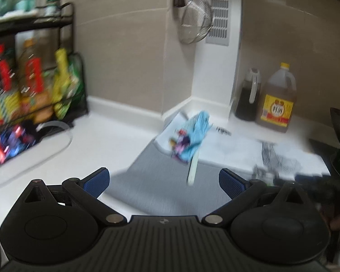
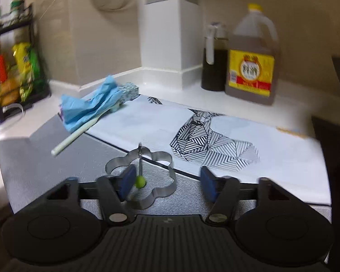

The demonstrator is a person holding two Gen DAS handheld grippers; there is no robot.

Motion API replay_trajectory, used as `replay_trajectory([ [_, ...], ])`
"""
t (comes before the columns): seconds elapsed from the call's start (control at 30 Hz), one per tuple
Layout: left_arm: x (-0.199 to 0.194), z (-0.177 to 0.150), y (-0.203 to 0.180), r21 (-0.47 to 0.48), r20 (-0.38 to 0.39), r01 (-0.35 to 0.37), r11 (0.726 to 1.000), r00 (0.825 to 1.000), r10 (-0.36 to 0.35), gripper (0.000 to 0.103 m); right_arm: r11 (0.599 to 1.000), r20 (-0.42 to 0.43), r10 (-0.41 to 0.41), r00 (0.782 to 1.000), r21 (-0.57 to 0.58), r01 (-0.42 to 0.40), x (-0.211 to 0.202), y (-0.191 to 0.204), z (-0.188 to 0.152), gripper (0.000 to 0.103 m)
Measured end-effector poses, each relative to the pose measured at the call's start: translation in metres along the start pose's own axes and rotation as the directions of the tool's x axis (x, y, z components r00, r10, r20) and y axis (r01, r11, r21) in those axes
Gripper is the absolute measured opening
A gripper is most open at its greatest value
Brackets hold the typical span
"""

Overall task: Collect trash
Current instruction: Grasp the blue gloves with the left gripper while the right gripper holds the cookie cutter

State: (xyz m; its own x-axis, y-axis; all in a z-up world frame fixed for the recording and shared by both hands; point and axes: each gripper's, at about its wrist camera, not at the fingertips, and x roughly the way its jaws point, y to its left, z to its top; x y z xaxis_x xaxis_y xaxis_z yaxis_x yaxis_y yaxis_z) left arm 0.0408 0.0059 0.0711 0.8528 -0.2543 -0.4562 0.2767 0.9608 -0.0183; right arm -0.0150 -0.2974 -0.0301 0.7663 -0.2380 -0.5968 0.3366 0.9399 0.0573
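The jug [image 2: 251, 54] holds amber liquid. My left gripper [image 1: 164, 182] and right gripper [image 2: 167, 184] gape empty; crumpled blue tissue [image 2: 88, 106] lies well ahead.

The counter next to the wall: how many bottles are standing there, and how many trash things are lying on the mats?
Bottles by the wall: 2, the clear yellow-capped jug of amber liquid and the dark-liquid dispenser bottle.
Trash pieces on the mats: 2, the crumpled blue tissue paper and the pale straw.
Total: 4
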Motion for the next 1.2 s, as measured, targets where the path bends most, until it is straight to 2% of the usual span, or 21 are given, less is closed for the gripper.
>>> replay_trajectory([
  [0.13,0.049,0.032,-0.016,0.038,0.012,0.027,0.999,1.000,-0.027,0.103,0.998,-0.038,0.044,0.998,0.043,-0.042,0.008,-0.005,-0.008,0.091],
  [0.3,0.121,0.053,-0.048,0.090,-0.073,0.117,0.989,0.991,-0.111,0.103,0.996,-0.050,0.076,0.996,0.055,-0.073,0.012,-0.002,-0.009,0.100],
  [0.5,0.190,0.046,-0.072,0.120,-0.185,0.101,0.988,0.980,-0.077,0.103,0.998,-0.070,0.061,0.996,0.016,-0.060,0.015,0.004,-0.008,0.103],
  [0.67,0.209,0.040,-0.076,0.130,-0.218,0.113,0.985,0.972,-0.083,0.103,0.999,-0.054,0.009,0.998,0.037,-0.007,0.014,0.003,-0.006,0.103],
  [0.9,0.224,0.034,-0.080,0.152,-0.258,0.106,0.983,0.964,-0.064,0.103,1.000,-0.078,-0.005,0.997,-0.009,0.004,0.022,0.015,-0.002,0.103],
  [1.2,0.226,0.034,-0.080,0.138,-0.265,0.100,0.985,0.962,-0.060,0.103,0.999,-0.100,-0.043,0.994,-0.015,0.042,0.031,0.023,0.000,0.103],
])
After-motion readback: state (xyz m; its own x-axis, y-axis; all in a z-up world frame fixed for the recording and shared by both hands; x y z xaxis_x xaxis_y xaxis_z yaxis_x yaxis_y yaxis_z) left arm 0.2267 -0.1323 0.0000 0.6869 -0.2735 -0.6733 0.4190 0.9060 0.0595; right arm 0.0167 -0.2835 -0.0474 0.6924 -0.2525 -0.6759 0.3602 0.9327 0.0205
